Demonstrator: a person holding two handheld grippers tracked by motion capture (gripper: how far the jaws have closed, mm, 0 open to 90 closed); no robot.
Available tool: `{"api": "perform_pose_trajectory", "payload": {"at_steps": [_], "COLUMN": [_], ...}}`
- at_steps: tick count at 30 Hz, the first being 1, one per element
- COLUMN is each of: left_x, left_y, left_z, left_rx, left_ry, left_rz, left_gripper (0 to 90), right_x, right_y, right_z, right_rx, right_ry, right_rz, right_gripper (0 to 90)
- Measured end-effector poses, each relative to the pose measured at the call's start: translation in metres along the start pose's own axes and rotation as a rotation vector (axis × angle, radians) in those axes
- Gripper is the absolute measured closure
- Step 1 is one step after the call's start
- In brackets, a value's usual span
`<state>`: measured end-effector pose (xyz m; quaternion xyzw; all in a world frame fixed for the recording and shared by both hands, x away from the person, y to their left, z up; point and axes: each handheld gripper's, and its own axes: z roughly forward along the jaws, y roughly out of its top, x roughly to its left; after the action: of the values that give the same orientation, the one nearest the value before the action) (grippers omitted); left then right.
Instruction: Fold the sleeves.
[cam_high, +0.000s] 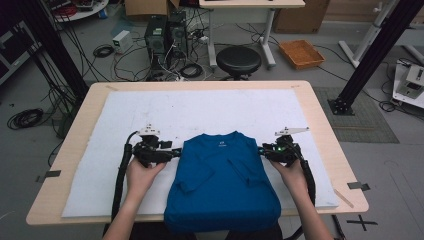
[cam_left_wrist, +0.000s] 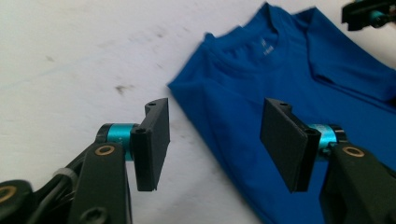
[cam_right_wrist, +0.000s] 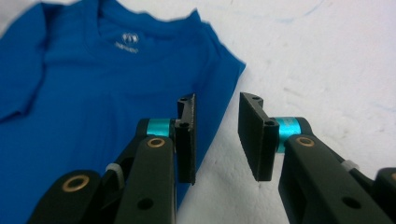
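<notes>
- Item: blue T-shirt, lying flat, neck to the far side, both sleeves folded in over the chest; its near hem hangs over the near edge of the bench, on a white sheet.
- Left tongs: jaws wide apart, nothing between the pads; tips just beside the shirt's left shoulder edge. In the left gripper view the folded left edge runs between the two jaws, one jaw over white sheet, the other over cloth.
- Right tongs: jaws standing apart at a narrower gap, holding nothing; tips at the right shoulder edge. In the right gripper view the cloth edge lies under the left-hand jaw, with bare sheet in the gap.
- Risk, judged: a grip taken here may catch only the top layer, so the folded-in sleeve slips out when lifted.
- Risk, judged: unequal bite on the two sides would skew the fold.
- Risk, judged: the overhanging hem may drag the shirt towards the near edge.
</notes>
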<state>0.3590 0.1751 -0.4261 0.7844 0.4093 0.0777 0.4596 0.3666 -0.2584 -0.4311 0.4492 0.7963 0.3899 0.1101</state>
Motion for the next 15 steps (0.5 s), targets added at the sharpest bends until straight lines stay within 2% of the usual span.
{"api": "perform_pose_trajectory", "payload": {"at_steps": [3,4,5,6,8,9,10,11,13,14,15], "left_x": [-0.009,-0.011,-0.012,-0.012,-0.01,-0.01,-0.009,-0.007,-0.004,-0.004,-0.004], "left_y": [-0.002,-0.002,-0.002,-0.003,-0.004,-0.004,-0.005,-0.005,-0.005,-0.005,-0.004], "left_z": [0.009,0.011,0.014,0.017,0.023,0.026,0.027,0.028,0.027,0.026,0.024], "left_rx": [0.042,0.062,0.075,0.087,0.096,0.1,0.102,0.103,0.088,0.074,0.066], "left_ry": [-0.003,0.008,0.027,0.044,0.046,0.059,0.072,0.081,0.085,0.08,0.086], "left_rz": [0.014,0.029,0.038,0.039,0.024,0.021,0.03,0.035,0.025,0.02,0.021], "left_gripper": [43.2,44.2,44.2,46.1,54.0,54.0,59.0,70.8,78.6,78.6,82.7], "right_x": [0.001,0.003,0.003,0.005,0.007,0.007,0.007,0.006,0.004,0.004,0.001], "right_y": [-0.001,-0.001,-0.001,-0.002,-0.002,-0.002,-0.002,-0.003,-0.003,-0.003,-0.004], "right_z": [0.004,0.007,0.007,0.009,0.011,0.011,0.011,0.01,0.009,0.009,0.008], "right_rx": [0.011,0.018,0.018,0.029,0.035,0.035,0.033,0.032,0.028,0.028,0.024], "right_ry": [-0.001,-0.002,-0.002,-0.006,-0.017,-0.017,-0.023,-0.031,-0.033,-0.033,-0.04], "right_rz": [-0.006,-0.025,-0.025,-0.042,-0.058,-0.058,-0.062,-0.052,-0.05,-0.05,-0.042], "right_gripper": [71.7,76.0,76.0,82.5,88.7,88.7,89.2,89.5,89.6,89.6,89.5]}}
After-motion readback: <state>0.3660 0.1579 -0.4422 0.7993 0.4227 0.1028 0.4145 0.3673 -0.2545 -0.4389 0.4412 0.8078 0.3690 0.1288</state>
